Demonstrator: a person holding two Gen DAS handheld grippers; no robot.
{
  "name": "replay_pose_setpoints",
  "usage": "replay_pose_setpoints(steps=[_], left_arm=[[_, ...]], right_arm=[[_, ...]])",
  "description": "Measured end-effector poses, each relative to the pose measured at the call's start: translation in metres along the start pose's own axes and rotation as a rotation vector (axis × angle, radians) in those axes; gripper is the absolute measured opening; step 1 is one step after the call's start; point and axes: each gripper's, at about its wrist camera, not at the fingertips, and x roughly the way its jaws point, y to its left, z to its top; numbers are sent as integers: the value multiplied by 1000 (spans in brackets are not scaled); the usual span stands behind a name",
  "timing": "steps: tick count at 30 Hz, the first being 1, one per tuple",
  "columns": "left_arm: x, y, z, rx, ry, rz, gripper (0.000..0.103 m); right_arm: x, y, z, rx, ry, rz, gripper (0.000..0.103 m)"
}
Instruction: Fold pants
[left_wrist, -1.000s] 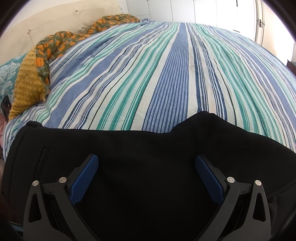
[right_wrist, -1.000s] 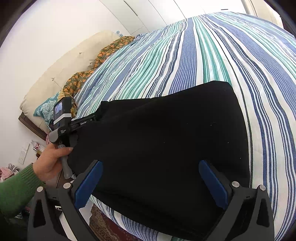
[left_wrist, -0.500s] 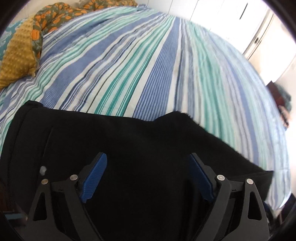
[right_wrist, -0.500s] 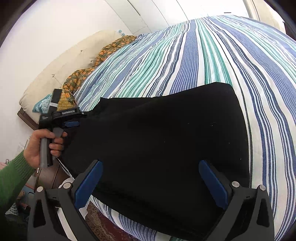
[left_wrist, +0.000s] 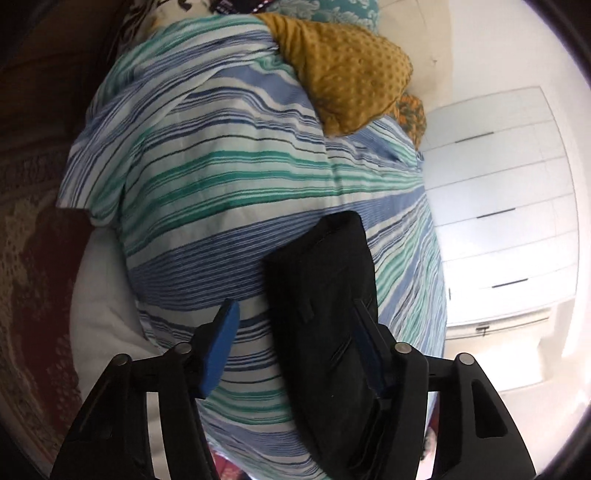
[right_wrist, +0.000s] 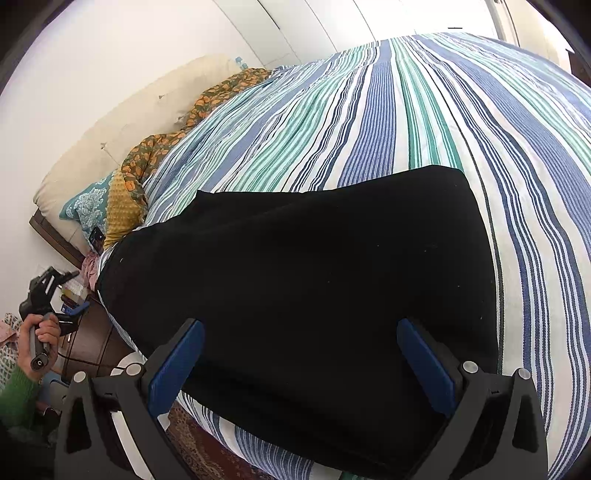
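The bed, under its striped cover, carries the black pants, which lie flat as a broad folded slab at its near edge, just short of the drop to the floor. Half a second ago the left gripper looked straight across the pants from above them; now it has swung off the bed's corner and rolled onto its side, so the left wrist view shows the pants only as a narrow dark wedge against the stripes. That reads as the left hand pulling away, and the fold in hand is probably finished or about to be re-gripped from another side.

The right gripper has hardly shifted: it hovers over the pants with fingers wide apart, holding nothing. Only its view shows the whole slab, and the left gripper itself, clear of the bed beside the headboard corner. The left fingers also stand apart; whether the far one touches the cloth is hard to tell.
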Motion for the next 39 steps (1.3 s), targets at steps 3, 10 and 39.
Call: replay_pose_setpoints(steps=[3, 10, 39], left_arm=[[14, -7, 0, 21, -8, -32, 59], [49, 0, 19, -16, -14, -42, 39], [-17, -185, -50, 387, 94, -358, 17]], right_arm=[[0, 1, 0, -8, 0, -4, 103], [1, 2, 0, -20, 2, -12, 103], [-3, 2, 3, -19, 4, -10, 103]])
